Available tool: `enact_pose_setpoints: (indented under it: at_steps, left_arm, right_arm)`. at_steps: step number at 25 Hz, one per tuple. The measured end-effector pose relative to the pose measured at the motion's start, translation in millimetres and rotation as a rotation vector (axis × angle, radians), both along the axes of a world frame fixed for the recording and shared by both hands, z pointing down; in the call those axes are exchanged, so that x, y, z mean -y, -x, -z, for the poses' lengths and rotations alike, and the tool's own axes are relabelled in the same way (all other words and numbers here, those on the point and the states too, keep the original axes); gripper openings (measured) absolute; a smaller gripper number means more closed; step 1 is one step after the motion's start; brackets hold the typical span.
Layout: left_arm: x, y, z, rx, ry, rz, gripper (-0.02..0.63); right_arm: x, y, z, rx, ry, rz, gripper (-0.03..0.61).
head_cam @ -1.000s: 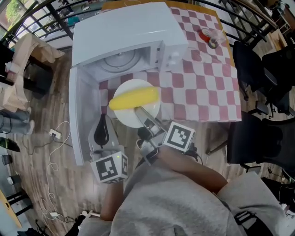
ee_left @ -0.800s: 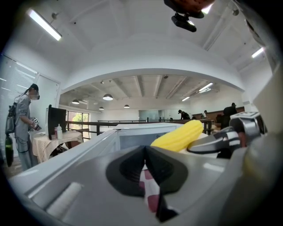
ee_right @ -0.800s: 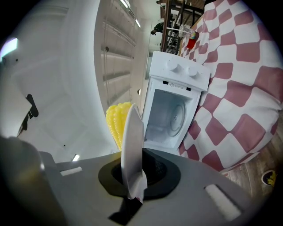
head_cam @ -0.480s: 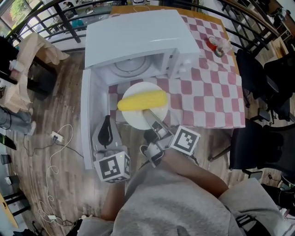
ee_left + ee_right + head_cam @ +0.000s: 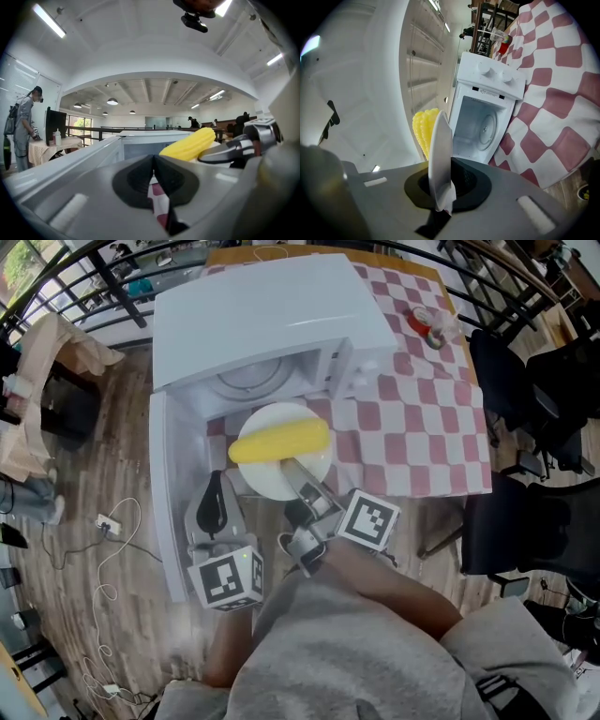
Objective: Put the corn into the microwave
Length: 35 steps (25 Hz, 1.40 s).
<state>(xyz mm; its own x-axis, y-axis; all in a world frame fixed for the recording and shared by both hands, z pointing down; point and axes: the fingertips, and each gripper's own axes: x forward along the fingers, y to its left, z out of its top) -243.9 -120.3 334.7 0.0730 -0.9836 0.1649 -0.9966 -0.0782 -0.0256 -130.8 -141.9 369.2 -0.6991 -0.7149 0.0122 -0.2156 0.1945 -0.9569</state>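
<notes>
A yellow corn cob [image 5: 279, 441] lies on a white plate [image 5: 267, 479] held just in front of the open white microwave [image 5: 272, 315]. My right gripper [image 5: 298, 474] is shut on the plate's near rim. In the right gripper view the plate [image 5: 440, 145] stands edge-on between the jaws, with the corn [image 5: 423, 129] behind it and the microwave cavity [image 5: 480, 126] ahead. My left gripper [image 5: 214, 510] is shut and empty, low beside the open door [image 5: 171, 493]. The left gripper view shows the corn [image 5: 187, 144] to its right.
The microwave sits on a table with a red-and-white chequered cloth [image 5: 422, 418]. A small red-topped item [image 5: 427, 322] stands at the far right of the table. Black chairs [image 5: 525, 399] stand to the right. Cables [image 5: 112, 521] lie on the wooden floor at left.
Both grippers have edged a little toward the microwave, and the plate with the corn has gone with the right one. Both stay shut.
</notes>
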Motion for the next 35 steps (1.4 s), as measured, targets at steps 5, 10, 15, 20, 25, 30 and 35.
enact_pose_setpoints:
  at_steps: [5, 10, 15, 20, 25, 30, 35]
  left_arm:
    - [24.3, 2.9, -2.4, 0.01, -0.001, 0.008, 0.009]
    - [55.5, -0.9, -7.9, 0.021, 0.014, 0.006, 0.009]
    - [81.6, -4.9, -21.4, 0.025, 0.056, 0.008, 0.009]
    - [107.6, 4.3, -35.7, 0.031, 0.085, 0.02, 0.009]
    - [126.7, 11.1, -51.8, 0.031, 0.109, 0.035, 0.009]
    - [141.5, 12.2, -62.3, 0.024, 0.115, 0.039, 0.009]
    - [149.3, 13.1, -69.2, 0.014, 0.122, 0.034, 0.009]
  right_arm:
    - [20.6, 9.7, -6.3, 0.019, 0.001, 0.023, 0.006]
    - [52.1, 11.8, -16.1, 0.016, 0.009, 0.033, 0.006]
    - [82.7, 12.1, -36.5, -0.015, 0.025, 0.049, 0.006]
    - [118.9, 22.2, -58.9, -0.019, 0.028, 0.044, 0.006]
    - [148.8, 29.3, -85.4, -0.008, 0.052, 0.033, 0.006]
    - [165.1, 32.0, -113.5, -0.022, 0.09, 0.03, 0.006]
    - [166.8, 32.9, -136.1, -0.028, 0.154, 0.033, 0.006]
